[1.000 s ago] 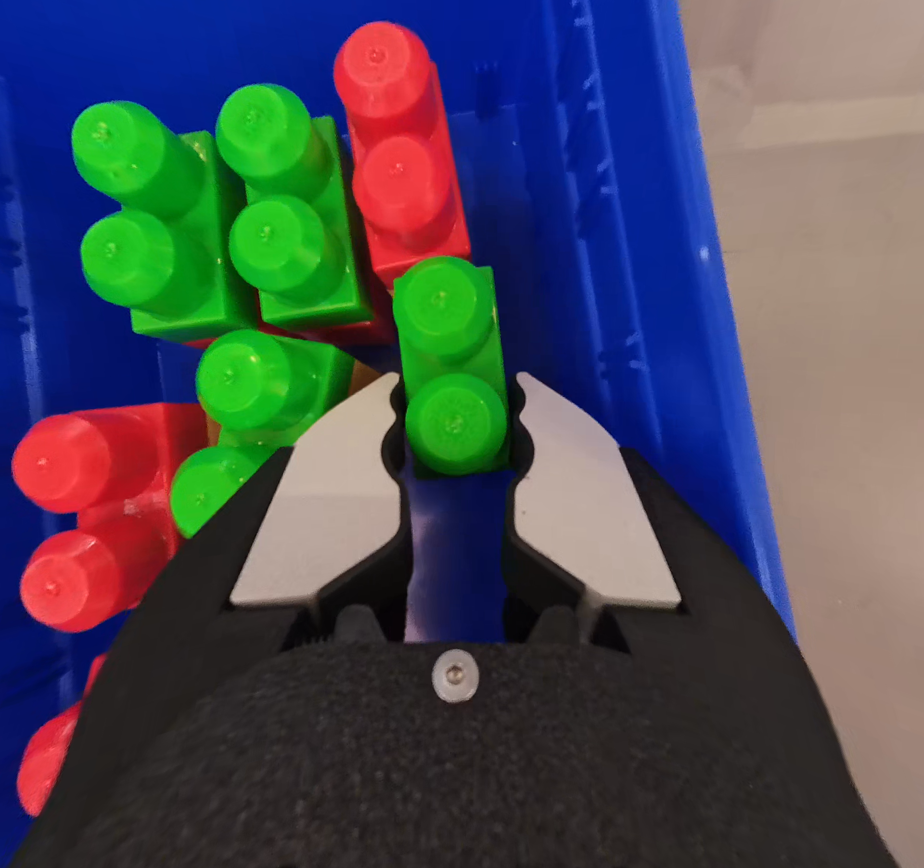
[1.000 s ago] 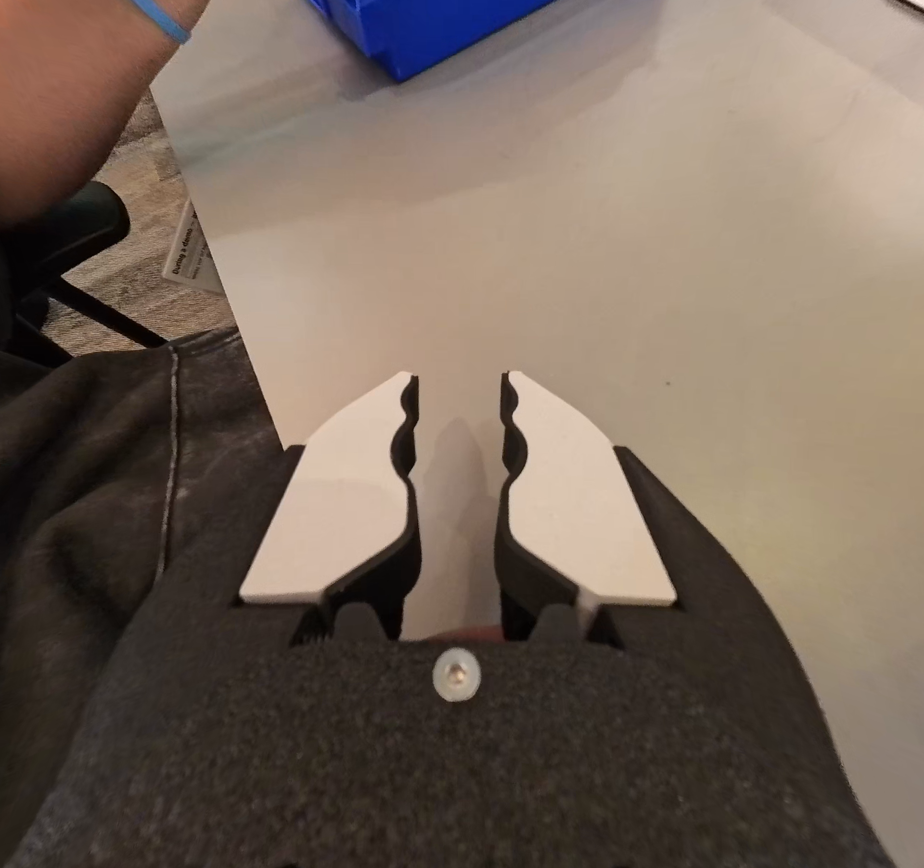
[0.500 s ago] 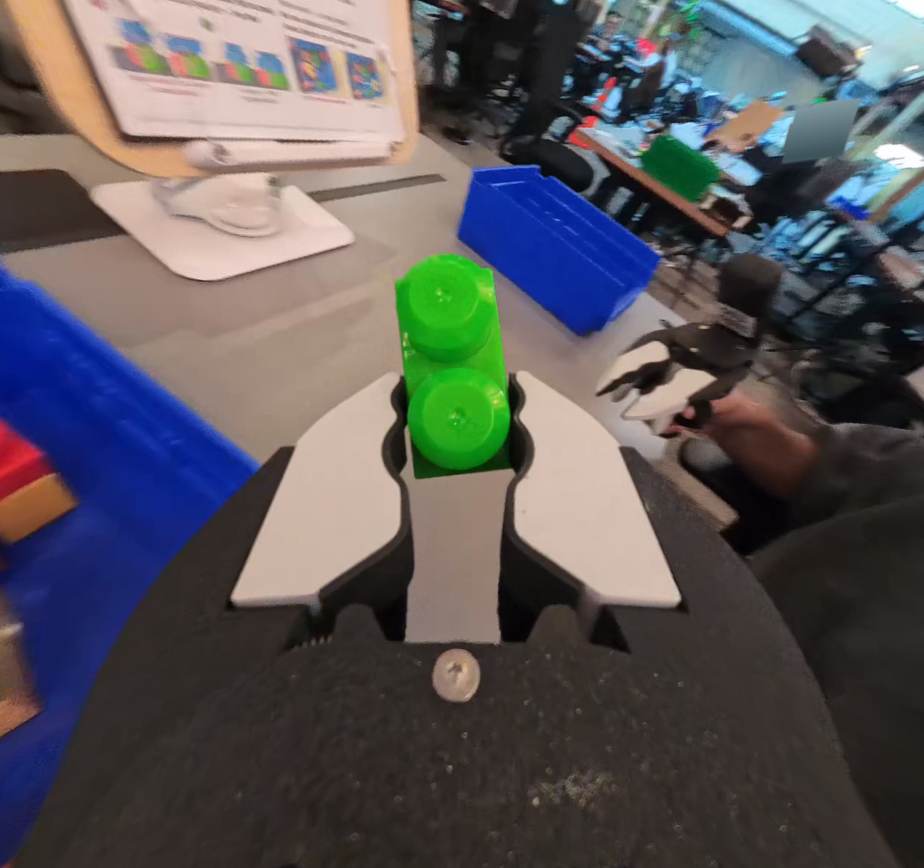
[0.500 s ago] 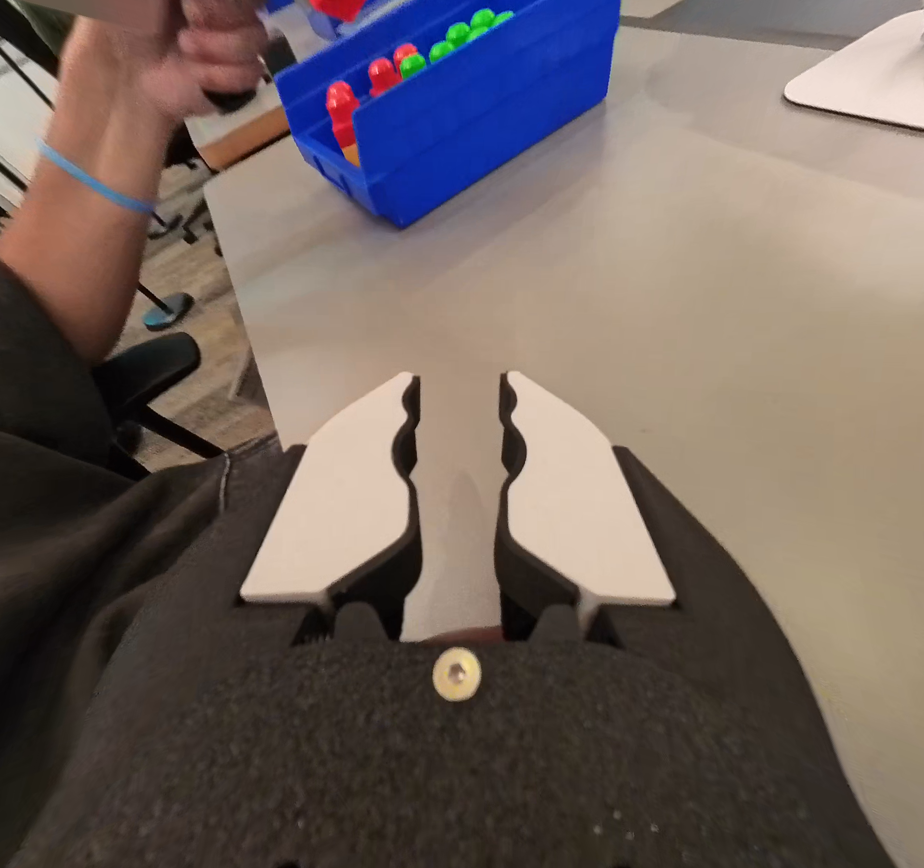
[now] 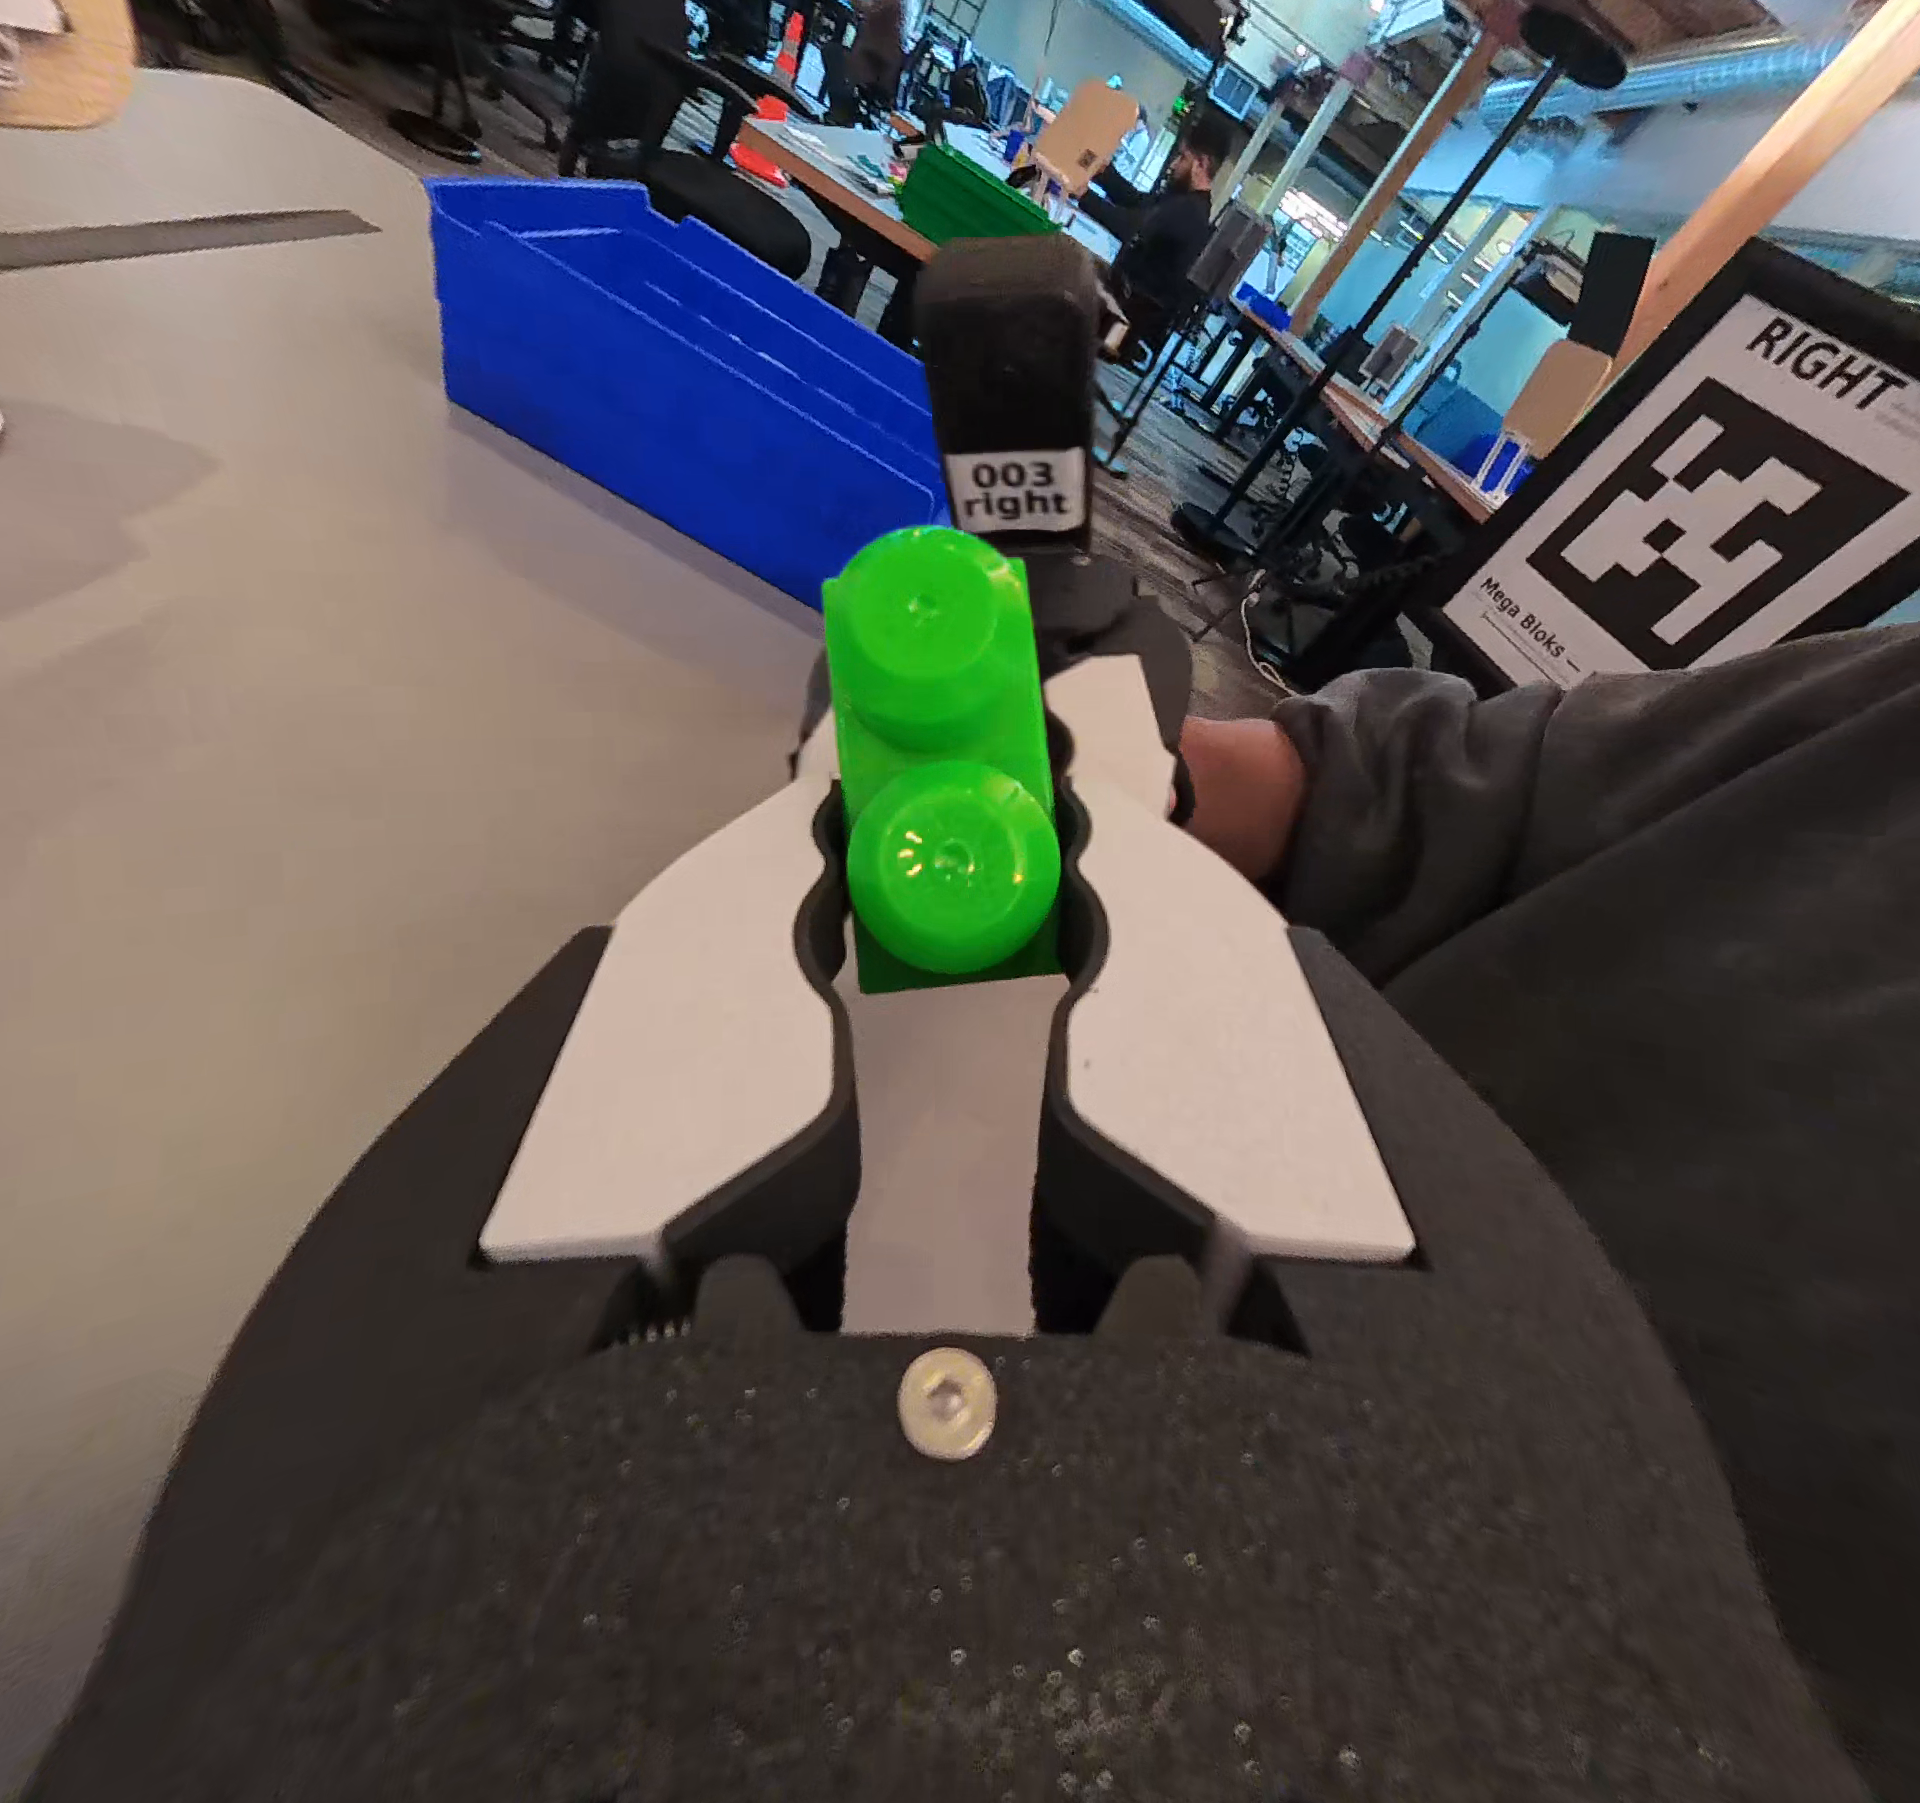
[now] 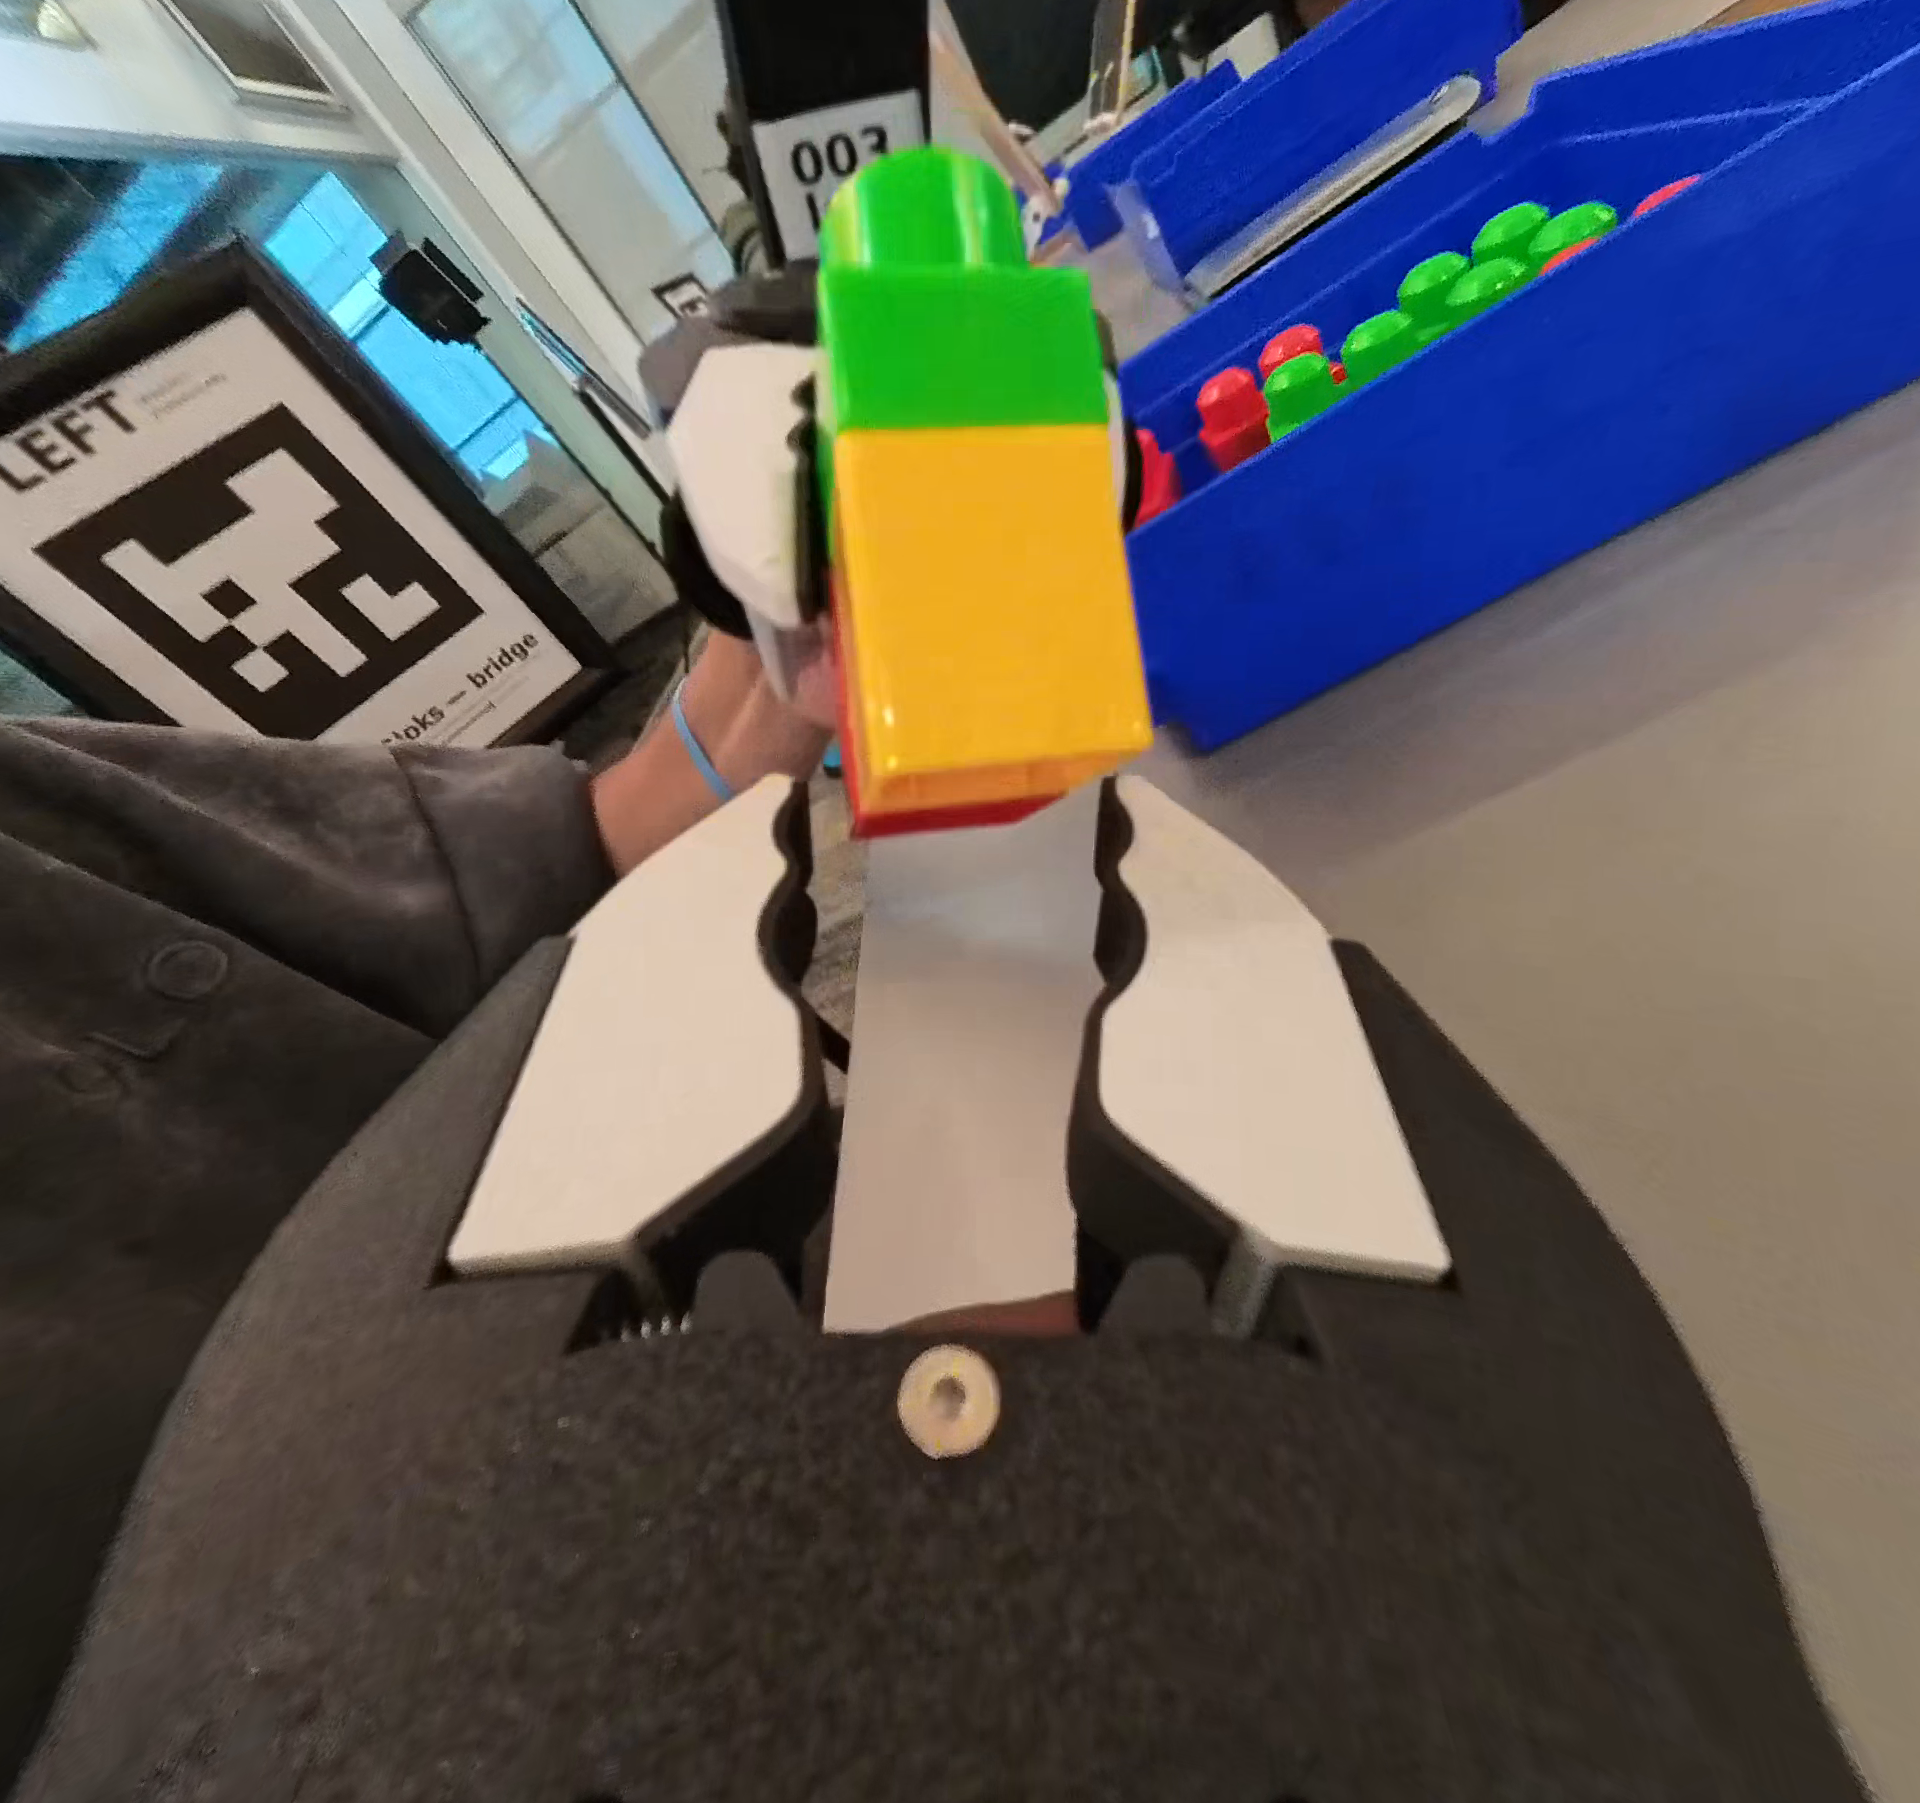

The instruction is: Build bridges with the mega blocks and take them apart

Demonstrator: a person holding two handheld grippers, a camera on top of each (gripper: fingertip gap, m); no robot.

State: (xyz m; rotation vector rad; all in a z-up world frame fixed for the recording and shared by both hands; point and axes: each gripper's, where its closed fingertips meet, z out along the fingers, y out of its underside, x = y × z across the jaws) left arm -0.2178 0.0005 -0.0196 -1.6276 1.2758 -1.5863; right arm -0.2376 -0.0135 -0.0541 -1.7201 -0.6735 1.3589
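Note:
My left gripper (image 5: 948, 808) is shut on a green two-stud block (image 5: 935, 714) and holds it in the air above the grey table. In the right wrist view this green block (image 6: 956, 340) tops a stack with a yellow block (image 6: 982, 600) and a red block (image 6: 935, 813) under it. One white finger (image 6: 738, 496) of the left gripper shows beside the stack. My right gripper (image 6: 951, 803) is open, facing the stack, with its fingertips level with the stack's lower end. It shows behind the green block in the left wrist view (image 5: 1112, 714).
A blue bin (image 6: 1507, 548) with several red and green blocks (image 6: 1455, 288) stands on the table to the right. An empty blue bin (image 5: 665, 403) stands farther off. Marker signs stand at the table's edge (image 5: 1714, 517) (image 6: 260, 548). A dark sleeve lies close by. Only a small space, under 4 cm, lies between the two pairs of fingers.
My left gripper lifted the green block out of the bin and swung it toward the right gripper. My right gripper rose from the table, opened wider, and now faces the stack.

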